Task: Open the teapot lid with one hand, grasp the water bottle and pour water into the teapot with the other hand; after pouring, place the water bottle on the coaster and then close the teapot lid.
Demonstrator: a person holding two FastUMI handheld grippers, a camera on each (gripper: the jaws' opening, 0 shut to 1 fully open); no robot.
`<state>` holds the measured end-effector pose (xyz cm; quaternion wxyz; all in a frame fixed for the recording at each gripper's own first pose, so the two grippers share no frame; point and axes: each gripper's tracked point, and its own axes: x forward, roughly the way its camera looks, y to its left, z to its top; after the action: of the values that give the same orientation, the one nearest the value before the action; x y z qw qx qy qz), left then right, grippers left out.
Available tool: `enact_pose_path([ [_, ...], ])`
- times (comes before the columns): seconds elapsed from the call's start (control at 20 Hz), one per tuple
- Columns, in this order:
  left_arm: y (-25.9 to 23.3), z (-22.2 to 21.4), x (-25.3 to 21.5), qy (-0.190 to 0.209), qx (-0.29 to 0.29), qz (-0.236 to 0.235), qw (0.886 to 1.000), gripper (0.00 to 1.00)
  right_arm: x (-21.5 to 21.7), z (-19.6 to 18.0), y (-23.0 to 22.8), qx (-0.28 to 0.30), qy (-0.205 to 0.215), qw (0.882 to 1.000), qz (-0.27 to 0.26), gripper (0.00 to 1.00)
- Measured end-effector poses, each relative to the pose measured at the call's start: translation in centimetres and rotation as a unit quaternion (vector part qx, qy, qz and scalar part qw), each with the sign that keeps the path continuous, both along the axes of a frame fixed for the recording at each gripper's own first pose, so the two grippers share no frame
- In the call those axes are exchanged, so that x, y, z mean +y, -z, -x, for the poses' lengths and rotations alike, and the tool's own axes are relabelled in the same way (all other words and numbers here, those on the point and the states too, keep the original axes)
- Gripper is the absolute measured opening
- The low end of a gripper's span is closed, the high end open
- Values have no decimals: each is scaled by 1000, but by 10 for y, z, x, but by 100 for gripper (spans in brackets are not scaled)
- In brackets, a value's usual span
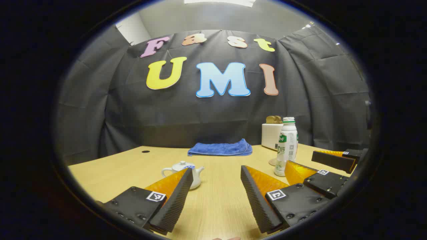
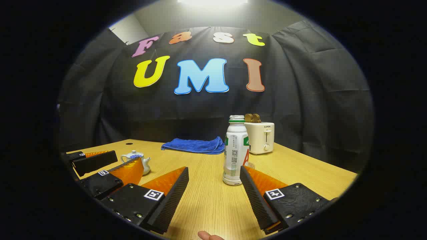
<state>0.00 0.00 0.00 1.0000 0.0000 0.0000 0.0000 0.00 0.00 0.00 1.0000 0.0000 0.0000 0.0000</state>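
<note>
Nothing done yet — teapot [image 1: 182, 171] lid on, water bottle [image 2: 235, 150] untouched mid-table; left gripper [image 1: 213, 200] and right gripper [image 2: 213, 196] fingers apart, empty.

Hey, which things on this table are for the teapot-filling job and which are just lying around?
For the job: small white teapot with blue-patterned lid; white plastic water bottle with green label; round coaster; left claw and right claw, both open.

Lying about: folded blue cloth; white toaster holding bread.

The toaster [image 2: 261, 137] carries the brand word "SUPOR" on its front; the water bottle's [image 2: 236, 154] print is too small to read.
</note>
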Motion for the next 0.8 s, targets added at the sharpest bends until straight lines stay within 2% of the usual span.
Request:
enact_pose_path([
  [0.8, 2, 0, -3, 6, 2, 0, 1000, 99, -1, -3, 2, -2, 0, 1000, -1, 95],
])
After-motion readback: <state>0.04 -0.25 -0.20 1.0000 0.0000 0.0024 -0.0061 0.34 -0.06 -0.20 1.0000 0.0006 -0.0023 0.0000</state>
